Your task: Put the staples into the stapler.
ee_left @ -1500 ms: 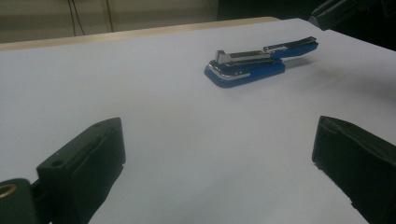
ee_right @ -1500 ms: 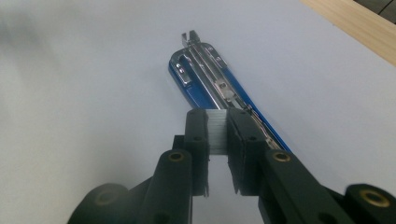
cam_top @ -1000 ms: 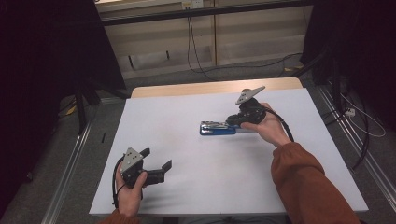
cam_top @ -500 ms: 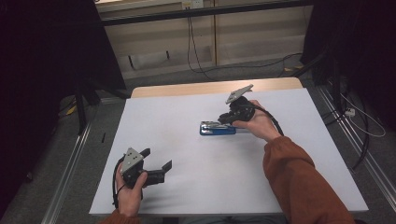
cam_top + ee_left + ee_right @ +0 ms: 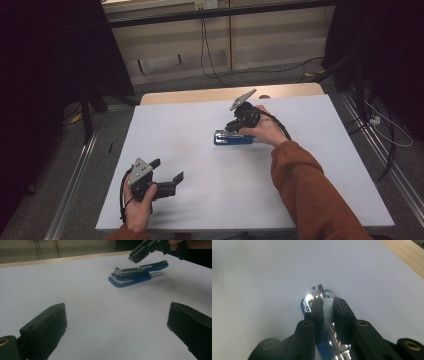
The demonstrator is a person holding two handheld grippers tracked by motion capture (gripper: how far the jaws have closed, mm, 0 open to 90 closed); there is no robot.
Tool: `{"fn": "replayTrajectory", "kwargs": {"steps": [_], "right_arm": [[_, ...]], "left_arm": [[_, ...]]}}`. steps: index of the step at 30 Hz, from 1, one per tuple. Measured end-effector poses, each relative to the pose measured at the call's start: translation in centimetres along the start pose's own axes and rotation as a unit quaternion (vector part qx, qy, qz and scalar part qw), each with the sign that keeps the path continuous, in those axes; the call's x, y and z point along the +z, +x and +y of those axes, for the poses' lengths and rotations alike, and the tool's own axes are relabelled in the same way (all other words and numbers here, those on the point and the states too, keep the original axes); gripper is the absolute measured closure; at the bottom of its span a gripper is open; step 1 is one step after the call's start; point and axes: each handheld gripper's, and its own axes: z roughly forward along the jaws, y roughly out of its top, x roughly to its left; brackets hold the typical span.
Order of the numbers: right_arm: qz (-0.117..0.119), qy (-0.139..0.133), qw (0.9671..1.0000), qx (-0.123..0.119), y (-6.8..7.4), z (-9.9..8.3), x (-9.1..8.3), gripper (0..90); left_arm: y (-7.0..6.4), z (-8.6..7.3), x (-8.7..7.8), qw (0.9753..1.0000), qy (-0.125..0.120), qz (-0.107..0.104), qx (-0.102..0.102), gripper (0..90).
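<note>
The blue stapler (image 5: 233,137) lies flat on the white table (image 5: 190,125), right of centre, with its top arm hinged open and the metal staple channel exposed. The right gripper (image 5: 235,125) hangs just above the stapler; its jaws stand narrow and pinch a strip of staples (image 5: 327,310) between them, directly over the channel. The left gripper (image 5: 167,175) rests near the front left of the table with its jaws wide, holding nothing, well apart from the stapler.

The step in hand appears to be loading the staples. To do it well:
- Line the strip up lengthwise with the channel before lowering it.
- Keep the strip level, legs down.
- Release only once it sits in the channel.
- Steady the stapler base with the left gripper if it slides.

No brand, label or writing can be read on the stapler or the table.
</note>
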Motion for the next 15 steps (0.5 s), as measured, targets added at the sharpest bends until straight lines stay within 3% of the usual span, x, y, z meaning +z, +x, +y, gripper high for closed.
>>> {"fn": "replayTrajectory", "kwargs": {"steps": [8,15], "right_arm": [[0.003,0.006,0.9999,-0.010,-0.4,0.8,0.8,79.2],[0.012,0.019,0.9990,-0.039,-0.7,0.9,1.2,79.3]], "left_arm": [[0.0,0.0,0.0,1.0000,0.002,0.000,0.002,2.7],[0.0,0.0,0.1,1.0000,0.004,-0.001,0.002,2.8]]}}
